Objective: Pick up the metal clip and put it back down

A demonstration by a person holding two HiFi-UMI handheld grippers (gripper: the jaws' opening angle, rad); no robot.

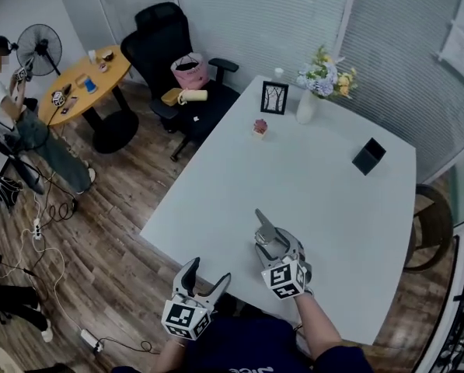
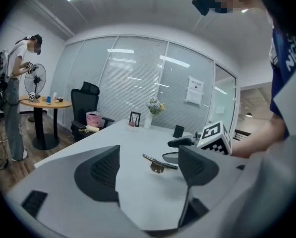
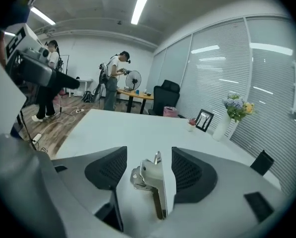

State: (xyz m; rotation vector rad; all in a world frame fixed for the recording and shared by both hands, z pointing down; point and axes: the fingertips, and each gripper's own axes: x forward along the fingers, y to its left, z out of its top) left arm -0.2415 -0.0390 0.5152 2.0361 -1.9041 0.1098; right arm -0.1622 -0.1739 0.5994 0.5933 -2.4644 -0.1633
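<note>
The metal clip [image 3: 155, 182] is a shiny silver plate with a small bracket, and it sits between the jaws of my right gripper [image 3: 148, 153]. Both pads stand close beside it with a narrow gap on each side, so the gripper is open around it. From the left gripper view the clip [image 2: 159, 163] looks to be lying on the white table [image 1: 333, 200], with the right gripper [image 2: 187, 144] just over it. In the head view the right gripper [image 1: 274, 235] is over the table's near part. My left gripper [image 1: 208, 270] hangs open and empty at the table's near edge, pointing toward the clip.
At the table's far end stand a black box [image 1: 369, 156], a vase of flowers [image 1: 309, 99], a picture frame [image 1: 274, 98] and a small pink plant [image 1: 260, 127]. A black office chair [image 1: 173, 53] and a round wooden table [image 1: 92, 80] are at the left, beside a standing person [image 1: 6, 92].
</note>
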